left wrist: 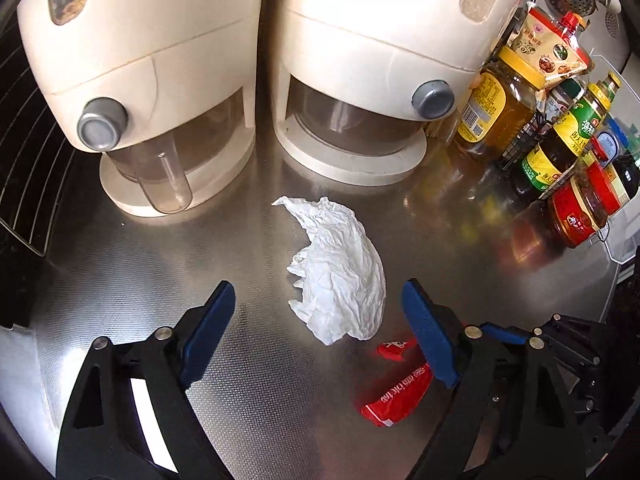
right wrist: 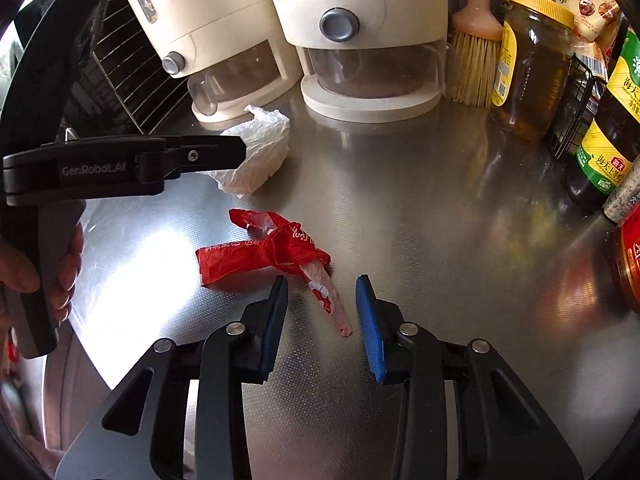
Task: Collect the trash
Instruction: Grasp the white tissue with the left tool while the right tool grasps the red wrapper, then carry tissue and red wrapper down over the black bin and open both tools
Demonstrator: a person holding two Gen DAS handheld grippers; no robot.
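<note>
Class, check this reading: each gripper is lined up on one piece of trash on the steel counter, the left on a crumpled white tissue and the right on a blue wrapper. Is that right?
Not quite: the wrapper is red, not blue, as the right wrist view shows. The rest holds: the left gripper frames the crumpled white tissue, and the right gripper straddles the wrapper's tail on the steel counter.

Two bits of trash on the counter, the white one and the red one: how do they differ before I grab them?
The white tissue is crumpled paper, bulky and plain; the red wrapper is thin printed plastic, twisted, with a clear tail. The tissue lies nearer the cream dispensers; the wrapper lies closer to both grippers, its tail between the right gripper fingers, untouched. Both rest loose on the steel counter.
</note>
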